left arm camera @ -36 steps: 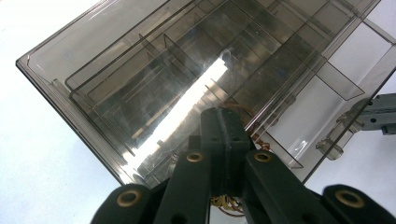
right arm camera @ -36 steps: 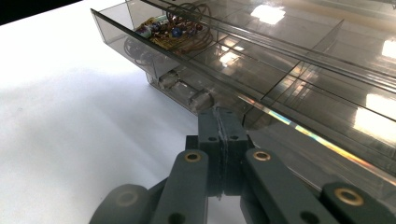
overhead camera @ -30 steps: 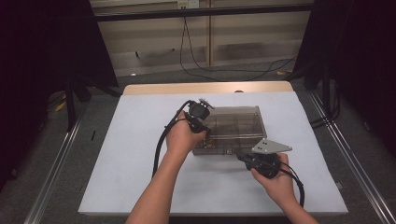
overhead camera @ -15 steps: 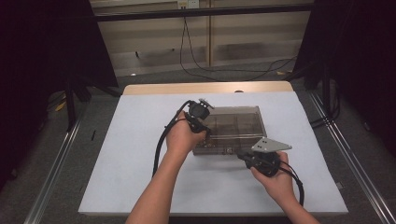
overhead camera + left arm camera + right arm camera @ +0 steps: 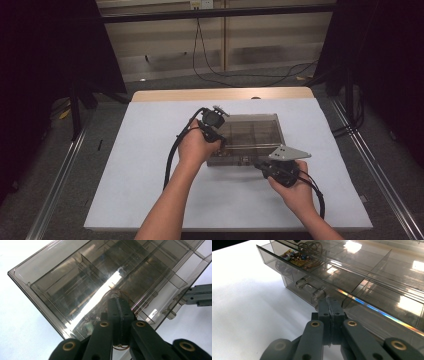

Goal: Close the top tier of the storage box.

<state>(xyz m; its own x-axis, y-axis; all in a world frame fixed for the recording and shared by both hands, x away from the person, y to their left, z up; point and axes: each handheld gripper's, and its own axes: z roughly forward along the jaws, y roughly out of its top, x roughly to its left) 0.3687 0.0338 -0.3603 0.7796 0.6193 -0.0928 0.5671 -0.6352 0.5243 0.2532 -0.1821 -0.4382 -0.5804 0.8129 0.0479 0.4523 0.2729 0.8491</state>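
- The smoky clear plastic organizer box (image 5: pixel 250 140) sits mid-surface on the white surface (image 5: pixel 125 165), lid down.
- Left gripper (image 5: pixel 216 131) rests on the lid's left end, fingers pressed together.
- Right gripper (image 5: pixel 267 166) is at the front latch (image 5: pixel 312 290), fingers likewise together, gripping nothing visible.
- Judged light, rigid, slick and brittle: work at the latch tabs or lid rim, not the glossy panel.
- A circuit board (image 5: pixel 298 257) lies inside.
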